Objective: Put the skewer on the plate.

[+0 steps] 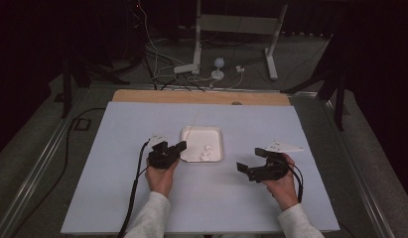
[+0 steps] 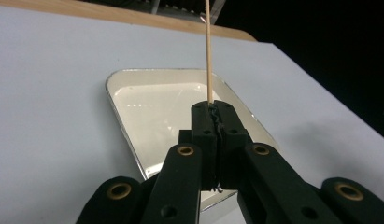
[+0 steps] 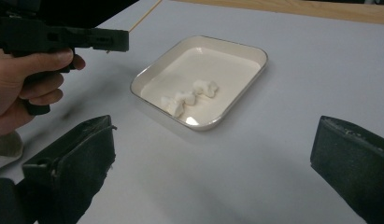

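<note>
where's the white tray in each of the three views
High view: the white tray sits mid-table, just right of the left gripper.
Left gripper view: tray lies beyond the shut jaws, behind the wooden skewer they hold.
Right gripper view: tray at upper centre, white pieces inside.
Shared landmark: the skewer held over the tray.

Both forearms reach in, each hand gripping a pair of tongs.

The left tongs have their jaws pressed fully together, pointing forward and a little rightward, with the left hand wrapped round the handle underneath. The right tongs stand with jaws spread wide apart, aimed leftward, held low by the right hand. Pale sleeves cover both forearms.
</note>
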Demonstrator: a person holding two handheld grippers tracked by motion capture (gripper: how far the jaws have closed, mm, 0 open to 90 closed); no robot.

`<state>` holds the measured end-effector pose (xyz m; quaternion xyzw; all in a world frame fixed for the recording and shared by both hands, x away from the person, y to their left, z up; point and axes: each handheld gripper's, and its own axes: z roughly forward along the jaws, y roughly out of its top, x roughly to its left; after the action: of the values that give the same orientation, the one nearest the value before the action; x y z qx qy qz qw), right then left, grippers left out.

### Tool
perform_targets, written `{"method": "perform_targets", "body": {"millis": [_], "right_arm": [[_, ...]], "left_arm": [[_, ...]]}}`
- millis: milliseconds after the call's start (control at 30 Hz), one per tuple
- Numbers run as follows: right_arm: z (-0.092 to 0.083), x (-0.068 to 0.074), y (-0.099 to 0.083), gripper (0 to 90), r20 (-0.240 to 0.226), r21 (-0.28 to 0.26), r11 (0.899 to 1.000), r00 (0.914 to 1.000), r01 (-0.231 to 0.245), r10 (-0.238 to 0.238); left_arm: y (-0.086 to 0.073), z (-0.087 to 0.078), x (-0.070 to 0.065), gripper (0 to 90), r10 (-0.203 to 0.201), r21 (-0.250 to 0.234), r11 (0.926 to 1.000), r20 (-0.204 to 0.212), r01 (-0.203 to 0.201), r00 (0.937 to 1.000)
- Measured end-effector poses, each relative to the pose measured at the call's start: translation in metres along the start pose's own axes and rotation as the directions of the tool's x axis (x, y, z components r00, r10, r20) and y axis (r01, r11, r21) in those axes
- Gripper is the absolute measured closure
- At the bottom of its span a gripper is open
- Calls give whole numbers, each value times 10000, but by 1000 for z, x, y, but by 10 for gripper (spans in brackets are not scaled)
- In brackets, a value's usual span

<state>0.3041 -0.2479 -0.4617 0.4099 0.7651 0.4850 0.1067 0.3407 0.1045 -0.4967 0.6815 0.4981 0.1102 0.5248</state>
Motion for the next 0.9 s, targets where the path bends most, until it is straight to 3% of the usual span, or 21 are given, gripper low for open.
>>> {"method": "perform_targets", "body": {"millis": [200,467,900], "right_arm": [[-7,-5,-7,0,16,12,9998,9998,-187,187],[-18,-5,-10,0,152,-122,9999,9999,-43,45],[-30,-10,-11,0,241,-347,9992,9995,-200,209]], "left_arm": [[-1,8,-3,896,37,146,9999,-123,-35,9999],[-2,17,-8,897,-22,217,9998,-232,27,9997],[-9,35,-11,891,-487,587,9968,-1026,550,9935]]}}
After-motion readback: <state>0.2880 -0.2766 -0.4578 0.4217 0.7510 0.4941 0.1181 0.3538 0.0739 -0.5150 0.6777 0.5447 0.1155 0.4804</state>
